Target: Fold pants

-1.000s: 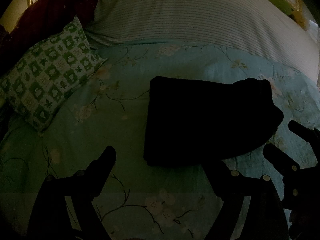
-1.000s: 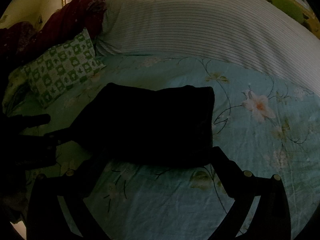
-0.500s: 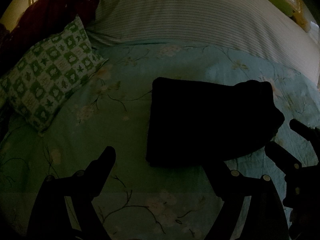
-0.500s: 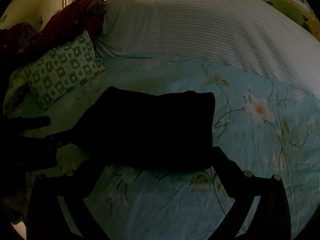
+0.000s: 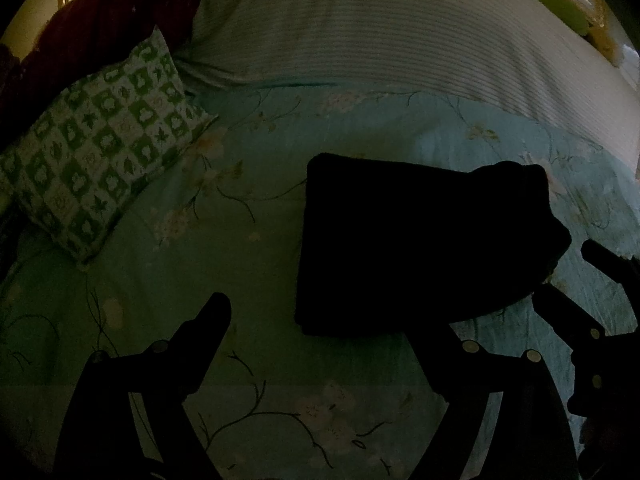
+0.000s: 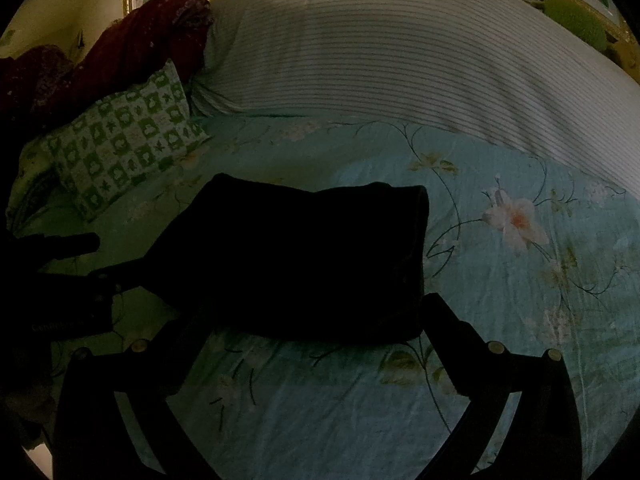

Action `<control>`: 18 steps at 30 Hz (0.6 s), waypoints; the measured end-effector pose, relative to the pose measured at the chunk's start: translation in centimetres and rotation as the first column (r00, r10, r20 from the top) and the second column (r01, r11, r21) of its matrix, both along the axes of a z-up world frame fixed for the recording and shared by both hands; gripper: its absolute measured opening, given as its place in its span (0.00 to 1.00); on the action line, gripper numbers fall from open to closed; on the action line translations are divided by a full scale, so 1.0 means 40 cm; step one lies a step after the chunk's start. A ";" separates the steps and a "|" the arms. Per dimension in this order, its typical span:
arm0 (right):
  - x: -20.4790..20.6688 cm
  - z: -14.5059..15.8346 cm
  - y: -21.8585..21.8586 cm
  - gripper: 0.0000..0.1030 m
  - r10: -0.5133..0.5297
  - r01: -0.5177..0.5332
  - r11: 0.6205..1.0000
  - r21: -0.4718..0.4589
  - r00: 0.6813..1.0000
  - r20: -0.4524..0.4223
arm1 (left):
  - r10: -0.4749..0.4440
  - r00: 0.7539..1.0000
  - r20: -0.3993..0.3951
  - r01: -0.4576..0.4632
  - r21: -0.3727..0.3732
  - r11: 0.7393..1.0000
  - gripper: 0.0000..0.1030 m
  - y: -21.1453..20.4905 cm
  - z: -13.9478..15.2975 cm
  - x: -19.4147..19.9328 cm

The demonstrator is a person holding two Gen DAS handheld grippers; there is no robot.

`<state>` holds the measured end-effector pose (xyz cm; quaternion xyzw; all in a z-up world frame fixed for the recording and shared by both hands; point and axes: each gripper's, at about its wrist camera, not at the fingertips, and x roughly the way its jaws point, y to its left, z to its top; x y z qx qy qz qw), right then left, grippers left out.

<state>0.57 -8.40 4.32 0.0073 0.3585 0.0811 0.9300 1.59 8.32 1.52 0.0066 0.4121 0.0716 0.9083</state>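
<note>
My left tongs point(image 5: 320, 320) & right tongs point(image 6: 308, 316) both wide, holding nothing. Pants point(image 5: 420, 244) lie folded just beyond the tips, mid bedsheet point(image 5: 248, 264), pillow point(image 5: 100, 168) far left. Prob soft, floppy, light; I'd pinch near corners thru all layers

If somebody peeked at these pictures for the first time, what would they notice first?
Probably the dark folded pants, a big black block lying in the middle of the blue flowered bedsheet. Next, the green-and-white checked pillow at the far left, and both open grippers poking in from below.
</note>
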 end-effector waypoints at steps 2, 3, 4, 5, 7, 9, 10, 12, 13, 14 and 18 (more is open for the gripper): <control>0.000 0.000 0.000 0.98 0.000 0.000 1.000 0.001 1.000 0.000 | -0.002 1.000 -0.001 0.002 0.001 1.000 0.85 0.000 0.000 0.000; 0.000 0.000 -0.001 0.98 0.001 -0.001 1.000 0.001 1.000 0.000 | -0.001 1.000 -0.002 0.001 0.001 1.000 0.85 0.001 -0.001 0.000; 0.001 0.000 0.000 0.98 0.001 -0.001 1.000 0.001 1.000 -0.001 | -0.001 1.000 -0.003 0.001 -0.001 1.000 0.85 0.002 -0.001 0.001; 0.000 0.000 0.000 0.98 0.001 -0.001 1.000 0.000 1.000 -0.001 | 0.000 1.000 -0.005 0.000 -0.001 1.000 0.85 0.003 -0.001 0.001; 0.001 0.000 0.000 0.98 0.001 -0.001 1.000 -0.002 1.000 0.000 | 0.001 1.000 -0.007 -0.001 0.000 1.000 0.85 0.004 -0.001 0.004; 0.004 0.002 -0.001 0.98 0.003 -0.003 1.000 -0.002 1.000 0.002 | 0.006 1.000 -0.003 -0.006 0.004 1.000 0.85 0.004 -0.001 0.004; 0.004 0.001 -0.002 0.98 0.002 -0.002 1.000 -0.002 1.000 0.002 | 0.006 1.000 -0.002 -0.006 0.005 1.000 0.85 0.003 -0.001 0.004; 0.005 0.001 -0.003 0.98 0.001 -0.001 1.000 -0.001 1.000 0.002 | 0.006 1.000 -0.008 -0.006 0.004 1.000 0.85 0.004 -0.002 0.006; 0.005 0.000 -0.003 0.98 0.002 -0.002 1.000 -0.001 1.000 0.002 | 0.007 1.000 -0.011 -0.007 0.002 1.000 0.85 0.005 -0.002 0.008; 0.005 0.001 -0.003 0.98 0.002 -0.002 1.000 -0.002 1.000 0.002 | 0.009 1.000 -0.014 -0.009 -0.002 1.000 0.85 0.007 -0.002 0.009; 0.010 0.003 -0.006 0.98 -0.001 0.001 1.000 0.000 1.000 0.006 | 0.014 1.000 -0.015 -0.015 -0.009 1.000 0.84 0.014 0.002 0.014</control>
